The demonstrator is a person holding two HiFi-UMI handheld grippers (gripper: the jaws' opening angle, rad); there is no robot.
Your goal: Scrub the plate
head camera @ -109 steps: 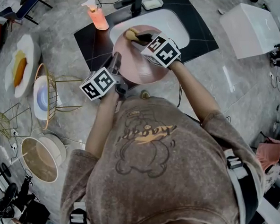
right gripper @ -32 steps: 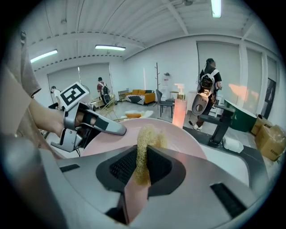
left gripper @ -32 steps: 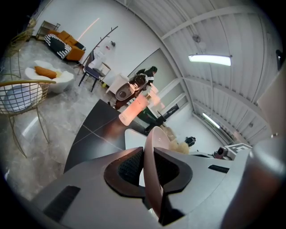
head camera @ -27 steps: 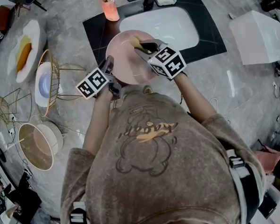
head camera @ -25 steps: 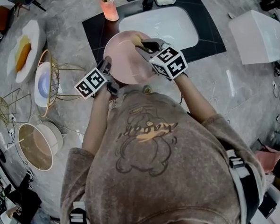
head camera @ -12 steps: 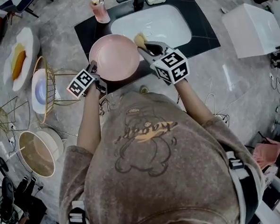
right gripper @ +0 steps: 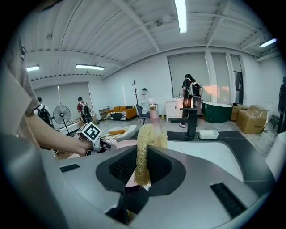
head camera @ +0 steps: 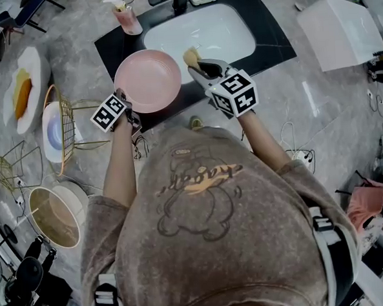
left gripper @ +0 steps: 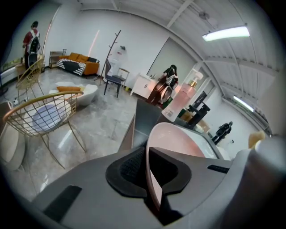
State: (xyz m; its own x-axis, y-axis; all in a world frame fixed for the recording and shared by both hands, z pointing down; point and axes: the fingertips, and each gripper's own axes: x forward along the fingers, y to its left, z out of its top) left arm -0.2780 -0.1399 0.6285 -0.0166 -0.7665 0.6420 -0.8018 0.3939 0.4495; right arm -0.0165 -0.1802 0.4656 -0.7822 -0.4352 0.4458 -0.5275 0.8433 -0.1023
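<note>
— How far along is the scrubbing?

— I can't call it finished. On the grey worktop [head camera: 318,102], by the front left corner of the sink [head camera: 203,32], I hold the pink plate [head camera: 148,80] over the dark panel [head camera: 110,47] around the basin. Its face looks plain pink, and I see no suds or scraps on it. Nothing is rubbing it at this moment, so I judge the scrubbing is either between strokes or over. A rinse is probably what is left.

— And your tongs?

— My left tongs [head camera: 126,108] have just been closing, and they pinch the plate's near left rim. My right tongs [head camera: 196,63] are clamped on the straw-coloured scrubber [head camera: 190,55]. It sits just beside the plate's right rim, not touching it.

— Do the views differ?

— The head view shows the whole round face and the gap between scrubber and plate. Only the left gripper view shows the rim running right between the pads. The right gripper view shows the scrubber squeezed thin in its jaws, with the plate behind it.
</note>
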